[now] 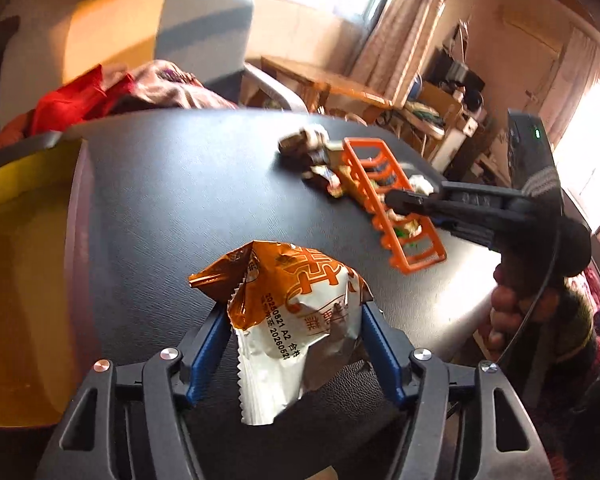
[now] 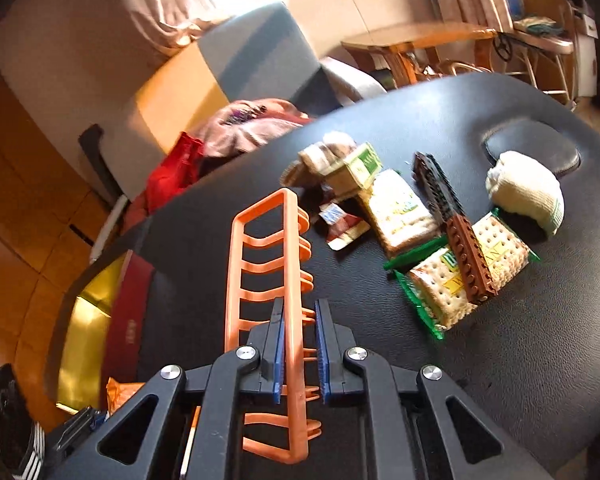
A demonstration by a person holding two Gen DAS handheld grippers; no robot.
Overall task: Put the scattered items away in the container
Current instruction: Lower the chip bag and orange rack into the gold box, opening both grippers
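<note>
My left gripper (image 1: 292,312) is shut on an orange and silver snack packet (image 1: 292,316) and holds it above the black table (image 1: 172,184). The container, a red box with a gold inside (image 1: 24,264), lies at the table's left edge; it also shows in the right wrist view (image 2: 88,340). My right gripper (image 2: 300,312) is closed around one long bar of an orange plastic rack (image 2: 268,256), which stands on edge. In the left wrist view the right gripper (image 1: 404,200) reaches the rack (image 1: 388,200) from the right.
Cracker packs (image 2: 440,284), brown and black toy bricks (image 2: 468,260), a small green box (image 2: 360,164), a candy wrapper (image 2: 340,224) and a rolled cream sock (image 2: 528,192) lie scattered beyond the rack. Red cloth (image 1: 72,100) and a sofa lie behind the table.
</note>
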